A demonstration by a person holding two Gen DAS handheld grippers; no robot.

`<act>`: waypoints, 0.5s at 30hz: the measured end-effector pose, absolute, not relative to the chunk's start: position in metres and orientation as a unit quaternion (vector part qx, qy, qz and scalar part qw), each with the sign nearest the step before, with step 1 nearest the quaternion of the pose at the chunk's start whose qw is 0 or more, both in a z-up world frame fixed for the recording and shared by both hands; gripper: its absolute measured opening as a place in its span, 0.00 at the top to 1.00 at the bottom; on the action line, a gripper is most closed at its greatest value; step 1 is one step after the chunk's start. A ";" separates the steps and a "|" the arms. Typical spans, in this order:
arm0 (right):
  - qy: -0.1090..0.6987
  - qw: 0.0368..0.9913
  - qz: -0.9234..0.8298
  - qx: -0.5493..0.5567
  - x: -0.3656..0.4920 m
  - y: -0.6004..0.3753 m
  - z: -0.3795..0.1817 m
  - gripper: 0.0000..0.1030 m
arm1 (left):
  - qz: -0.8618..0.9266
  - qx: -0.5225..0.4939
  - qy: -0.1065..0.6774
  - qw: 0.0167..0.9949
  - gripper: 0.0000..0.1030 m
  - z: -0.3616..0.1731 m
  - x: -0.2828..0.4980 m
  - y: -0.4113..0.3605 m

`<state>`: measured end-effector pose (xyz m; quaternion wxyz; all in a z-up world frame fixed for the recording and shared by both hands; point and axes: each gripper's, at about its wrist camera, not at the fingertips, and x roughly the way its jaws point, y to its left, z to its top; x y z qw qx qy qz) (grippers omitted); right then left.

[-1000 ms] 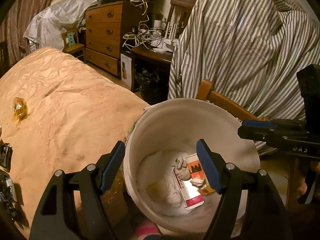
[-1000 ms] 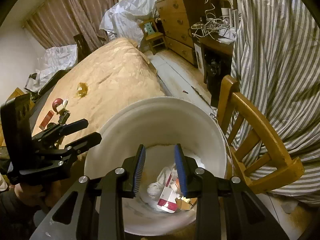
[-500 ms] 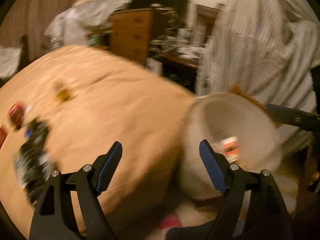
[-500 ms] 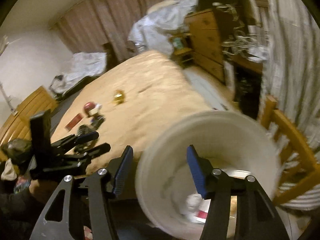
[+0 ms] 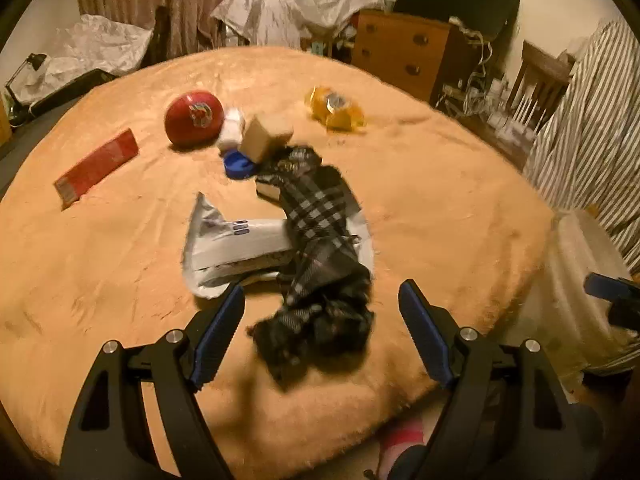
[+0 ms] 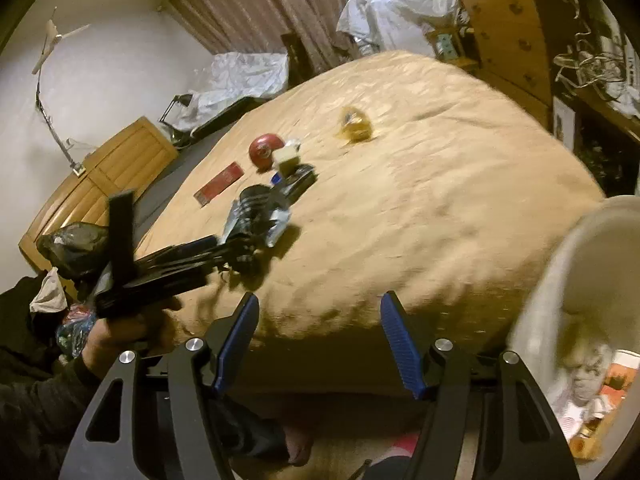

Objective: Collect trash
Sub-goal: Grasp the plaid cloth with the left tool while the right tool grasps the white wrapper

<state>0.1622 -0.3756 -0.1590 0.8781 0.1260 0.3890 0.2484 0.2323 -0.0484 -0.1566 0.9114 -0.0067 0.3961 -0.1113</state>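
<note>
Trash lies on the tan bedspread (image 5: 440,208): a silver foil packet (image 5: 236,244), a dark plaid cloth (image 5: 320,240), a red round thing (image 5: 194,118), a flat red pack (image 5: 96,166), a small cardboard box (image 5: 266,138), a blue cap (image 5: 238,164) and a yellow wrapper (image 5: 334,108). My left gripper (image 5: 320,292) hovers open over the near end of the plaid cloth, its pads off it. It also shows in the right wrist view as left gripper (image 6: 237,245). The right gripper (image 6: 319,300) is at the bed's near edge, jaws opening, nothing between them. The white bucket (image 6: 560,280) stands to its right with wrappers inside.
A wooden dresser (image 5: 400,52) and a striped cloth over a chair (image 5: 592,120) stand beyond the bed on the right. Plastic-covered heaps (image 5: 296,4) line the far side. A person's hand (image 6: 120,332) holds the left gripper; a pink sock (image 5: 400,440) shows below.
Both grippers have swung left, from above the bucket to the bed, and the bucket now sits at the right edge. The right jaws have spread much wider; the left ones slightly.
</note>
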 end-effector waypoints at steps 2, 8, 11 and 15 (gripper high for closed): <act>0.396 0.874 0.252 0.125 0.169 -0.361 -0.164 0.37 | -0.107 0.008 0.404 0.909 0.33 -0.166 0.244 -0.055; 0.413 0.865 0.266 0.099 0.193 -0.340 -0.178 0.37 | -0.117 -0.017 0.385 0.915 0.61 -0.158 0.235 -0.036; 0.421 0.860 0.279 0.073 0.207 -0.323 -0.183 0.37 | -0.110 -0.041 0.363 0.924 0.61 -0.143 0.226 -0.010; 0.416 0.854 0.311 -0.011 0.226 -0.276 -0.180 0.37 | -0.059 -0.063 0.360 0.929 0.62 -0.142 0.222 0.037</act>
